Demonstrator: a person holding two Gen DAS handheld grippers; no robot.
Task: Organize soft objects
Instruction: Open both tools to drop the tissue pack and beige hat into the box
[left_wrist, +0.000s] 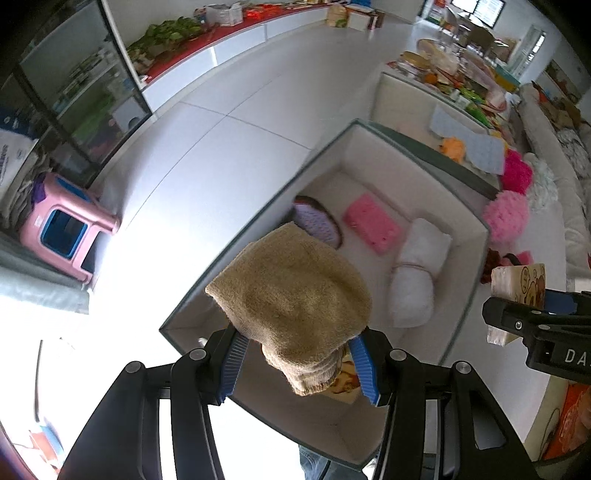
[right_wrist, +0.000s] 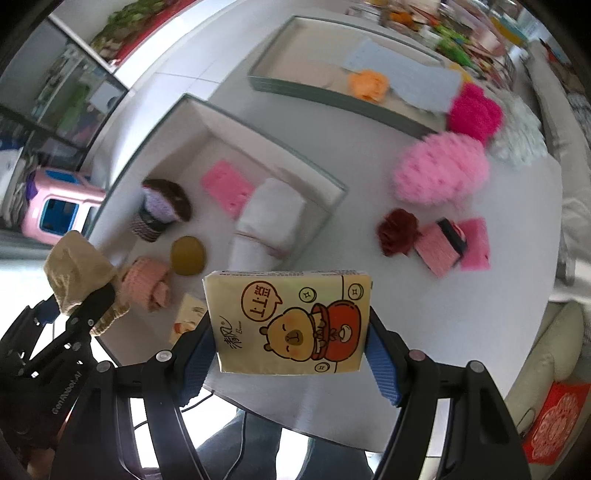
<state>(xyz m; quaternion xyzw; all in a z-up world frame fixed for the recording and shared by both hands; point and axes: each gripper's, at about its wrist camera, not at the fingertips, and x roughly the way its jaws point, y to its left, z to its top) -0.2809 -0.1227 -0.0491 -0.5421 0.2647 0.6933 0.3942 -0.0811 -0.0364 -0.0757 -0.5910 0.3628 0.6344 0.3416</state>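
Left tongs clamped on tan knit hat, right tongs on tissue pack, above seemingly white table.

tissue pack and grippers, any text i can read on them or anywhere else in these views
"GenRobot.AI": on the left gripper body.
"DA": cut off at the frame edge, on the right gripper body.
Tissue pack, held upside down: Chinese characters and a small cursive word, too small to read surely.
White bag, far left: blue print, too blurred.
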